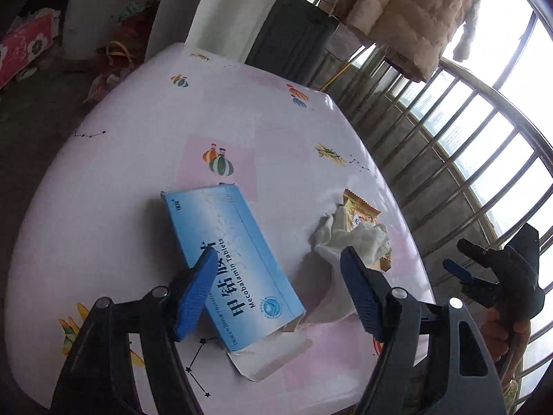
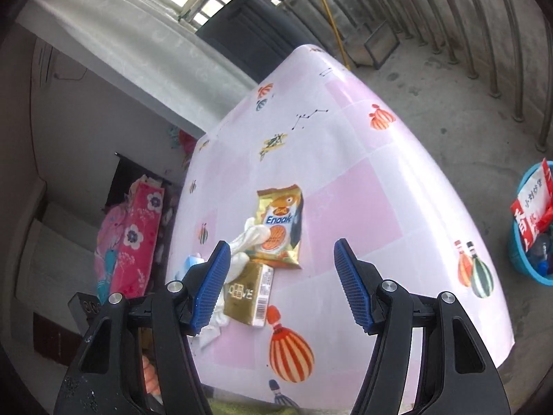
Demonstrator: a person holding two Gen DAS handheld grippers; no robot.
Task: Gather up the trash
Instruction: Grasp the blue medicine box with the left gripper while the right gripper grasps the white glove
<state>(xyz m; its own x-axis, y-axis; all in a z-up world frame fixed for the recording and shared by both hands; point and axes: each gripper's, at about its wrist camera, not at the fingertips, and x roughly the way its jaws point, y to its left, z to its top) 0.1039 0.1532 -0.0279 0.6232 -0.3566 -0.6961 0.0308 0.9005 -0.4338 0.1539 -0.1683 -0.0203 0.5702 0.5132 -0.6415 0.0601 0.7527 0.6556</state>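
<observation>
- Left gripper hovers above the desk, jaws apart, empty; lower it to straddle the blue tablet box across its narrow width
- The box lies flat, long axis running from its open flap near the camera away and leftward
- Right gripper, jaws apart and empty, hangs over the gold packet
- Beyond lie a crumpled tissue and the snack wrapper, its long axis pointing away
- The blue bin sits on the floor, well apart

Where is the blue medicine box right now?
In the left wrist view, the blue medicine box lies flat on the pink table, left of the crumpled white tissue, under the open left gripper.
</observation>
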